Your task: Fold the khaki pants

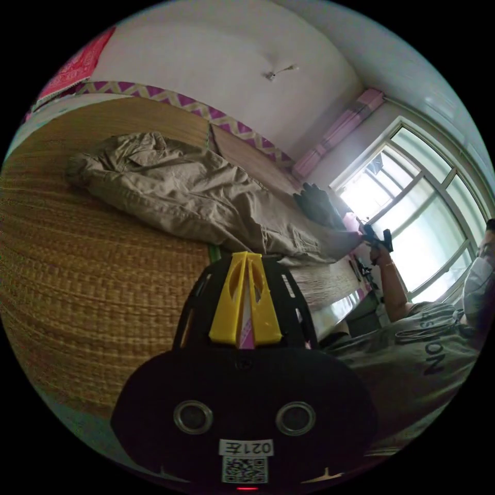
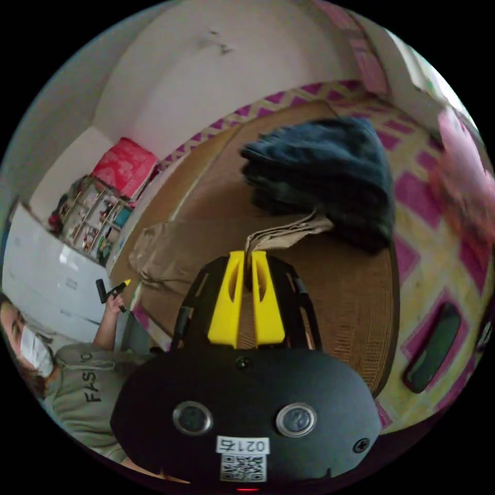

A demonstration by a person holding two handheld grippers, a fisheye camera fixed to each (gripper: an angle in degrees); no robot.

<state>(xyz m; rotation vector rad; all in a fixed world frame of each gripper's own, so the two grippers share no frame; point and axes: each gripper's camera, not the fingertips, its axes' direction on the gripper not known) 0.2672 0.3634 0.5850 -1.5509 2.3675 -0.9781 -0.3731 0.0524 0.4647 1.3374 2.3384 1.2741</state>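
The khaki pants (image 1: 196, 196) lie stretched across a woven mat (image 1: 77, 289) on the bed, rumpled at the far left end. In the left gripper view my left gripper (image 1: 246, 255) has its yellow jaws together, tips at the pants' near edge; I cannot tell whether fabric is caught. My right gripper (image 2: 247, 253) is shut on one leg end of the pants (image 2: 278, 232), which rises in a bunched strip from the tips. The right gripper (image 1: 377, 238) also appears in a hand at the pants' far right end, and the left gripper (image 2: 114, 290) beside the pants' other end.
A pile of dark folded clothes (image 2: 319, 175) sits on the mat just past the held leg end. A pink and yellow patterned sheet (image 2: 428, 216) with a dark flat object (image 2: 433, 345) lies beside the mat. A person in a grey top (image 1: 412, 356) stands by the window (image 1: 412, 206).
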